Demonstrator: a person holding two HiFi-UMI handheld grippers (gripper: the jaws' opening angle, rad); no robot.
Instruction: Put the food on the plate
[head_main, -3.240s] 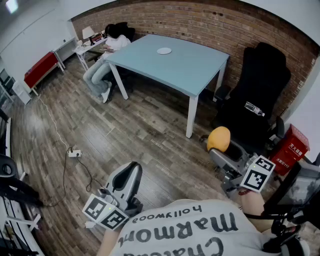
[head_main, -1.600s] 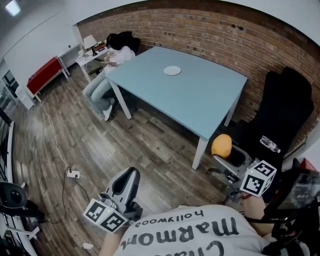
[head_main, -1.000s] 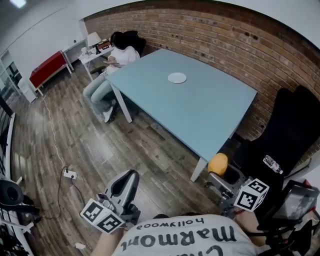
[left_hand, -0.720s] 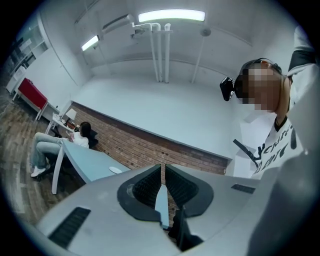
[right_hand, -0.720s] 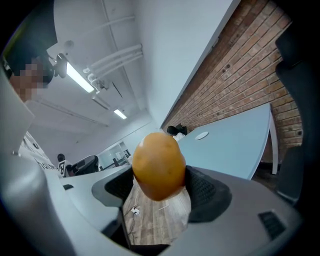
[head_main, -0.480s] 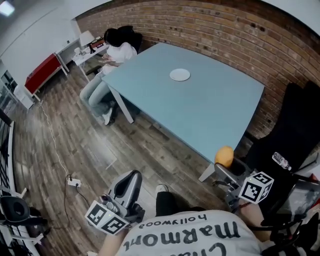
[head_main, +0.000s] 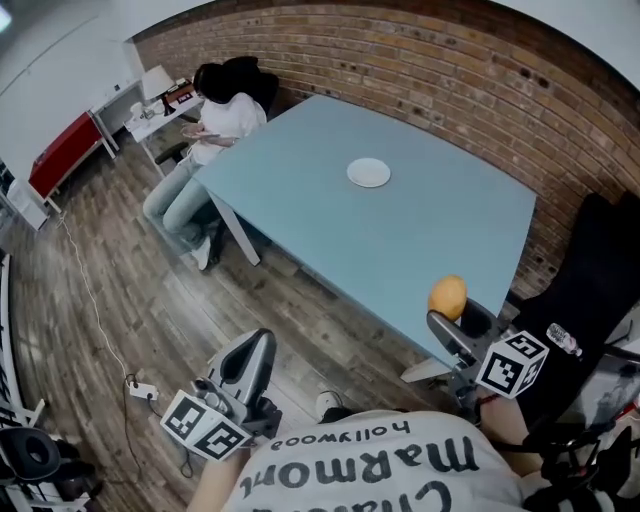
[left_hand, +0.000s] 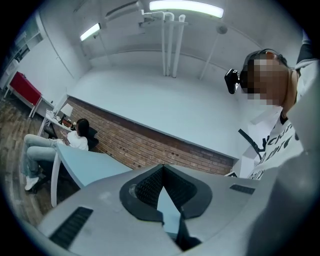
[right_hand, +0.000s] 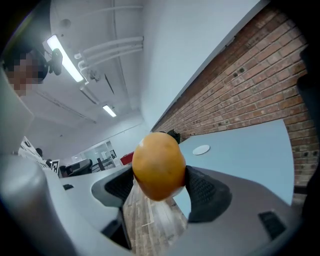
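In the head view, the right claw (head_main: 458, 320) holds a round orange piece of food (head_main: 447, 297) over the near right corner of the blue bench (head_main: 400, 240). The white plate (head_main: 369, 173) sits on the far side, well apart. The left claw (head_main: 248, 372) hangs over the floor (head_main: 150, 290).

The left gripper view shows that claw's jaws tip to tip, with nothing between them.

The right gripper view shows jaws pressed on both sides of the food (right_hand: 159, 165), with the plate (right_hand: 201, 149) beyond.

Open tabletop (head_main: 405, 245) around plate (head_main: 369, 173)
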